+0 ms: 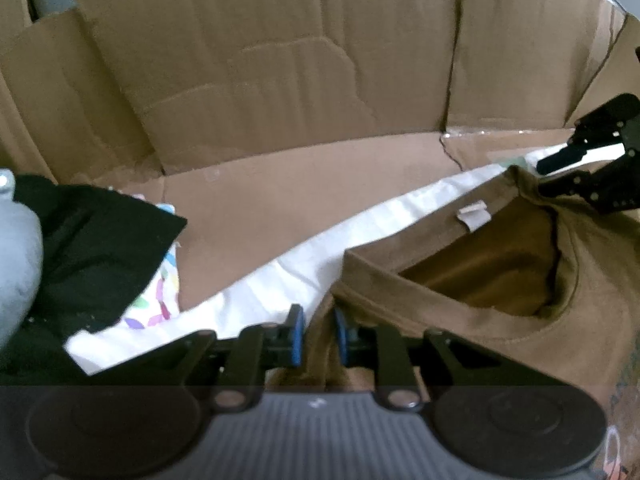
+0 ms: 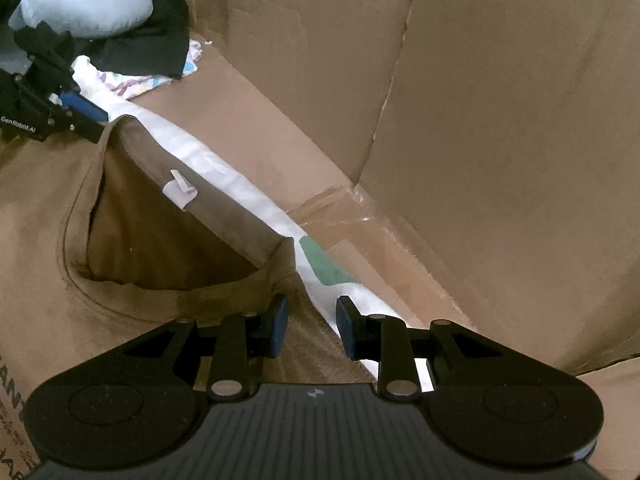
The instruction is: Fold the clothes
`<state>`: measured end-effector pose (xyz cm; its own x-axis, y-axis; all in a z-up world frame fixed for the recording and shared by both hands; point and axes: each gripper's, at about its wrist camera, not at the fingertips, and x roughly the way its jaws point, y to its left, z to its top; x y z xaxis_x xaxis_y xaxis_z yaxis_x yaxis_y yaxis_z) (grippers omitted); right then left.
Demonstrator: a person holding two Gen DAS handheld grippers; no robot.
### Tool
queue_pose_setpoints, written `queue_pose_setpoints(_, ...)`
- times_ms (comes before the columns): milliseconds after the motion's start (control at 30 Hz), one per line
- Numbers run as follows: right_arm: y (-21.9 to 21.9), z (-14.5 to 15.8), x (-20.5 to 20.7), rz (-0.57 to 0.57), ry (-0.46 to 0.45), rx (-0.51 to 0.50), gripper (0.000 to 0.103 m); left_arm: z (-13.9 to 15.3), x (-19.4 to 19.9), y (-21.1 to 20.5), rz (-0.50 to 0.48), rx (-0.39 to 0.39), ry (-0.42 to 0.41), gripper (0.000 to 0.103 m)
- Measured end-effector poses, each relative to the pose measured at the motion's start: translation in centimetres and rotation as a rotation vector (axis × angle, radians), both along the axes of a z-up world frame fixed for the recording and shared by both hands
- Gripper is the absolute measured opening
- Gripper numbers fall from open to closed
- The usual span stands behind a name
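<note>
A brown T-shirt lies collar-open on a white cloth, with a small white label at the neckline. My left gripper is shut on a bunch of the shirt's fabric at one shoulder, which sits between the blue pads. In the right wrist view the same shirt fills the left side, and the left gripper holds its far corner. My right gripper is open over the other shoulder edge. Its pads stand apart, with brown fabric and white cloth showing below the gap. The left wrist view shows this gripper at the collar's far end.
Cardboard walls and a cardboard floor enclose the work area. A black garment with a light blue plush cushion on it lies at one end, over a cloth with coloured patterns.
</note>
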<state>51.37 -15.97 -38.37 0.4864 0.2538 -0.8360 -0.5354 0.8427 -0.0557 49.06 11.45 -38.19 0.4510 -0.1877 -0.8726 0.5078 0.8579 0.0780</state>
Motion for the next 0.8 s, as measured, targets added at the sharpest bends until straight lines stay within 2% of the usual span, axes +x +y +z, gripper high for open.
queue_pose_setpoints(33, -0.1, -0.1, 0.1, 0.001, 0.014, 0.008, 0.031, -0.1, 0.1, 0.1, 0.002, -0.003, 0.009, 0.014)
queue_pose_setpoints(67, -0.2, 0.0, 0.2, 0.008, 0.026, 0.013, 0.024, -0.1, 0.1, 0.1, 0.003, -0.006, 0.013, 0.012)
queue_pose_setpoints(100, -0.3, 0.0, 0.3, 0.015, 0.039, 0.019, 0.021, -0.1, 0.0, 0.2, 0.002, -0.008, 0.014, 0.005)
queue_pose_setpoints(167, -0.1, 0.1, 0.3, 0.043, 0.057, 0.007, 0.006, 0.2, -0.1, 0.2, -0.011, -0.003, 0.002, 0.004)
queue_pose_setpoints(233, 0.4, 0.4, 0.0, 0.073, 0.048, -0.024, 0.003, 0.7, -0.2, 0.4, -0.008, -0.016, -0.015, 0.004)
queue_pose_setpoints(400, -0.1, 2.0, -0.3, 0.038, -0.057, -0.036, 0.002, 1.5, 0.0, 1.9, 0.045, -0.085, -0.041, 0.004)
queue_pose_setpoints(467, -0.3, 1.9, -0.3, 0.020, -0.081, -0.054, 0.001, 0.8, 0.2, 1.5, 0.040, -0.057, -0.027, 0.004)
queue_pose_setpoints(533, 0.0, 1.0, 0.0, 0.011, -0.055, -0.082, 0.002, -0.1, 0.5, 0.8, 0.039, -0.009, 0.001, 0.009)
queue_pose_setpoints(633, 0.6, 0.4, 0.1, -0.008, -0.039, -0.111, 0.004, 0.2, 0.5, -0.1, 0.036, 0.037, -0.018, 0.013)
queue_pose_setpoints(733, 0.1, 1.9, -0.4, -0.054, -0.076, -0.051, 0.009, 1.8, 0.1, -0.1, 0.049, 0.020, -0.058, 0.016)
queue_pose_setpoints(800, -0.4, 3.0, -1.1, -0.071, -0.108, -0.022, 0.010, 2.9, -0.4, -0.2, 0.057, 0.010, -0.090, 0.017)
